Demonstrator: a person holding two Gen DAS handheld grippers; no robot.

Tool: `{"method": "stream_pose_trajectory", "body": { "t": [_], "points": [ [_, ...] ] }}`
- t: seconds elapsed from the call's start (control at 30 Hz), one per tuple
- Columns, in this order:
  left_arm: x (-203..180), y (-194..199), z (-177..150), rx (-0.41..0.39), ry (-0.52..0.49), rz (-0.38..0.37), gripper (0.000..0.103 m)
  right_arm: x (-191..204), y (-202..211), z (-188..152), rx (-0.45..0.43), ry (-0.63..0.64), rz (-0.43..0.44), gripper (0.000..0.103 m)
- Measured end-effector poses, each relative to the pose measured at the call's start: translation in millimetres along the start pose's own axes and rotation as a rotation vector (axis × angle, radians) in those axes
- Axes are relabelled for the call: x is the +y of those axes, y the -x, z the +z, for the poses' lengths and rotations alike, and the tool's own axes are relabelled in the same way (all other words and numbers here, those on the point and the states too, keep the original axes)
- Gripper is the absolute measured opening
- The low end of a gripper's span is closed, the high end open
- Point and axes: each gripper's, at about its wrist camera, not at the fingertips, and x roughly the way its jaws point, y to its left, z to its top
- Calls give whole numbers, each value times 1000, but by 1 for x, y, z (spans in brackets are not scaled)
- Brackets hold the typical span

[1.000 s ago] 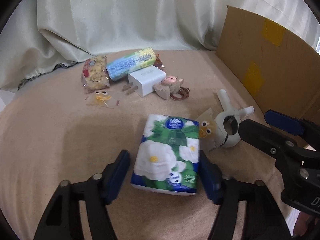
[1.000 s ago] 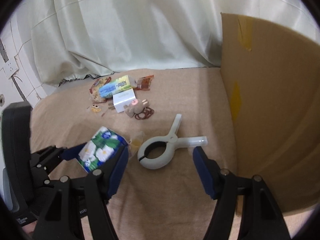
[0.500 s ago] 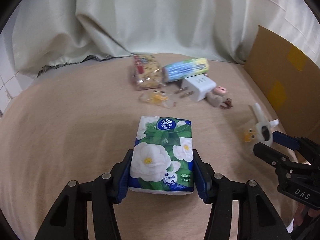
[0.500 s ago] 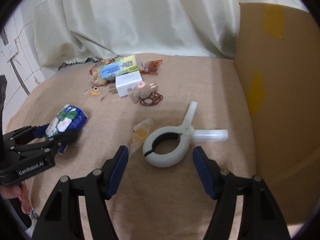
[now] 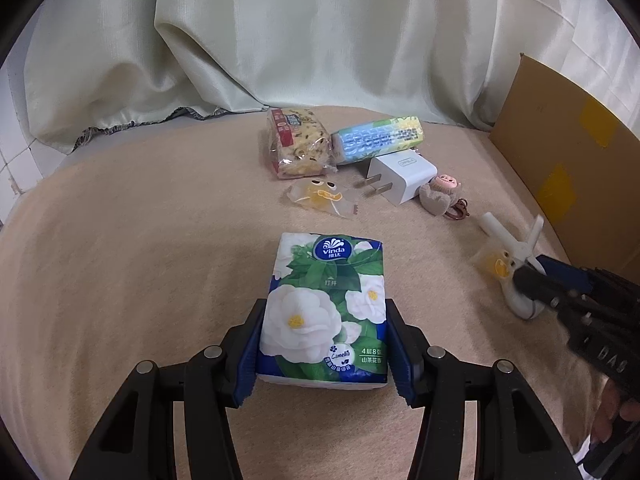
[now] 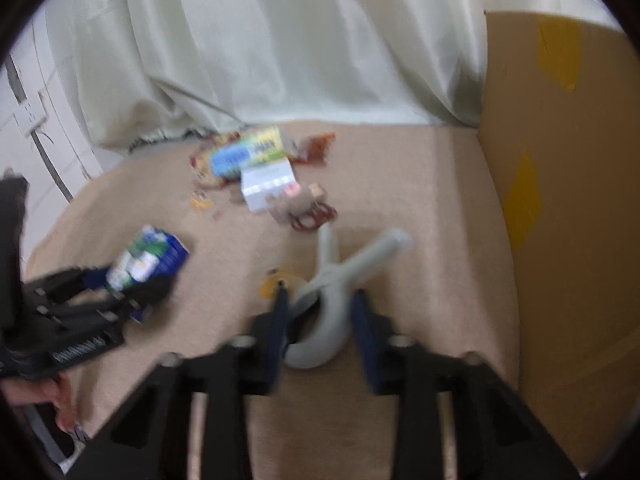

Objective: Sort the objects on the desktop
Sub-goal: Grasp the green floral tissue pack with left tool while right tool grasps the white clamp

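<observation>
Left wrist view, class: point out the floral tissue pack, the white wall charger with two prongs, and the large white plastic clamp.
floral tissue pack [image 5: 324,308], left wrist view, on the big white flower.
white wall charger [image 5: 402,171], left wrist view, on its top face.
white plastic clamp [image 5: 496,230], left wrist view, on one handle.

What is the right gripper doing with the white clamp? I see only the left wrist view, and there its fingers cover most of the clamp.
Observer: In the right wrist view the right gripper has just been closing its jaws. The pads now press the ring of the white clamp from both sides.
Operator: Is something hidden from me behind the charger?
Observer: Yes. A small orange-brown packet, blurred, lies beyond the white charger, toward the curtain.
Operator: Anything else on the left side?
Observer: A wall socket sits on the white wall at the left edge.
</observation>
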Motion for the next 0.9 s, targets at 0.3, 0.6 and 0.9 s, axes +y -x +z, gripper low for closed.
{"method": "stream_pose_trajectory", "body": {
  "t": [0.3, 0.6, 0.9],
  "points": [
    [9, 5, 4, -3, 17, 8, 55, 7, -9, -5, 32, 25, -53, 71],
    [14, 4, 2, -1, 25, 7, 55, 19, -4, -10, 39, 47, -2, 71],
    [14, 4, 0, -2, 26, 8, 55, 35, -19, -11, 46, 99, 2, 52]
  ]
}}
